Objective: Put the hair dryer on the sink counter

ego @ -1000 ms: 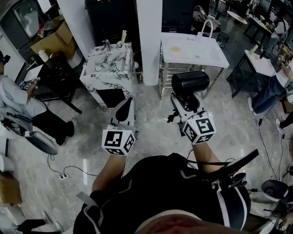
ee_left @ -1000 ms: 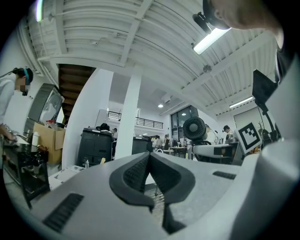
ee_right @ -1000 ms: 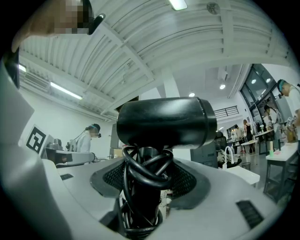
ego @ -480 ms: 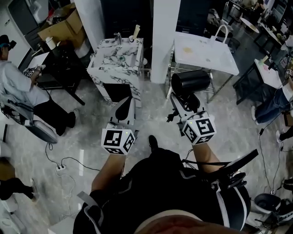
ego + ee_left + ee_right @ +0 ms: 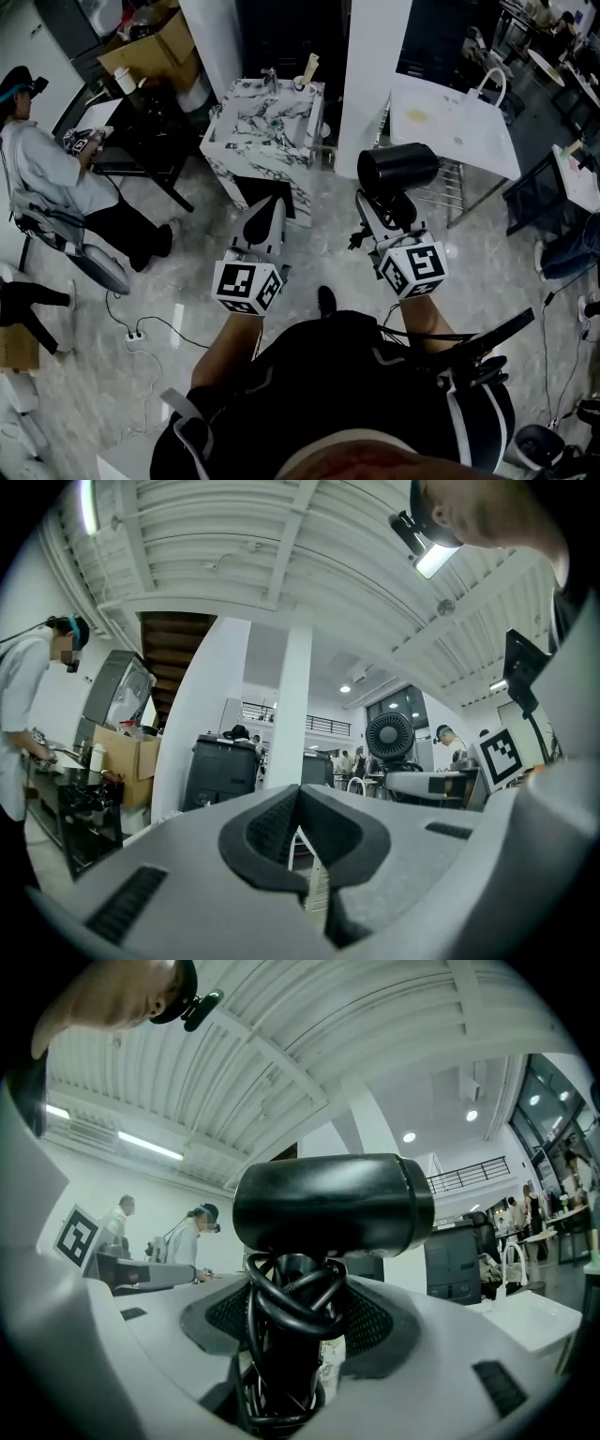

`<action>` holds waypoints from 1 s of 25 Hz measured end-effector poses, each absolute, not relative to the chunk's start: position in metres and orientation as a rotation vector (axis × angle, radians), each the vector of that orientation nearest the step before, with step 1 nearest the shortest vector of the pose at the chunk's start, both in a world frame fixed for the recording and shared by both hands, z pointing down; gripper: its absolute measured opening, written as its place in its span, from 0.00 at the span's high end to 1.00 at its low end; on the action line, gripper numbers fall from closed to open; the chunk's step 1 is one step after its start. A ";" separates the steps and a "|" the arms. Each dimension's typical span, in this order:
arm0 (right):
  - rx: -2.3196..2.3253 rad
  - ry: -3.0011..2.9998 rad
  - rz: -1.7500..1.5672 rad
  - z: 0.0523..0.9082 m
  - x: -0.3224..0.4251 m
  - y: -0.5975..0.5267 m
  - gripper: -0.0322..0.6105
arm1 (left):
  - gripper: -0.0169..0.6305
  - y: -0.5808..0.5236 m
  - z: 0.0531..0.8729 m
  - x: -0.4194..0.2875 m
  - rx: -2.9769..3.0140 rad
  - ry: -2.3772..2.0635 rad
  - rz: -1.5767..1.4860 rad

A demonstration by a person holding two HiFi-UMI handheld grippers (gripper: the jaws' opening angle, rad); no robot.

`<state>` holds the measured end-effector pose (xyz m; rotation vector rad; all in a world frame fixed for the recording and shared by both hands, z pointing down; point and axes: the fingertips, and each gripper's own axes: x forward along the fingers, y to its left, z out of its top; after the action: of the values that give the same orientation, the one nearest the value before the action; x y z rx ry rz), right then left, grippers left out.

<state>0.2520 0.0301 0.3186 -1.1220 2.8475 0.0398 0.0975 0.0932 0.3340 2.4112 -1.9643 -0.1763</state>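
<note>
A black hair dryer [image 5: 397, 169] [image 5: 330, 1206] stands up from my right gripper [image 5: 379, 212] [image 5: 292, 1335], whose jaws are shut on its handle with the black cord coiled round it. The barrel lies crosswise above the jaws. My left gripper [image 5: 263, 221] [image 5: 302, 841] is shut with nothing between its pads, pointing up and forward. The marble sink counter [image 5: 246, 148] with its basin and tap stands ahead on the floor, beyond the left gripper. Both grippers are held in the air, well short of it.
A white pillar [image 5: 371, 70] rises right of the sink counter. A white table [image 5: 455, 127] stands at the right. A seated person [image 5: 54, 169] is at a dark desk [image 5: 141, 141] on the left. Cables and a power strip [image 5: 137, 335] lie on the marble floor.
The view has moved forward and left: the sink counter and white table have shifted rightward and nearer. Both grippers keep their pose, the right still holding the hair dryer.
</note>
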 end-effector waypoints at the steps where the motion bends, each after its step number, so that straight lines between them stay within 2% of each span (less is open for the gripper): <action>1: -1.116 2.850 0.040 0.319 0.248 0.022 0.53 | 0.97 0.086 0.334 0.094 2.409 -1.967 -0.178; 12: -1.040 2.873 0.045 0.315 0.209 -0.058 0.53 | 0.97 0.012 0.328 0.060 2.364 -2.016 -0.186; 25: -0.949 2.914 0.061 0.326 0.197 -0.128 0.54 | 0.97 -0.065 0.339 0.059 2.346 -2.029 -0.150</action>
<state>0.1973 -0.1277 0.3259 -0.9485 2.9142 0.0606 0.0592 -0.0645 0.3386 2.3464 -2.0292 -0.1504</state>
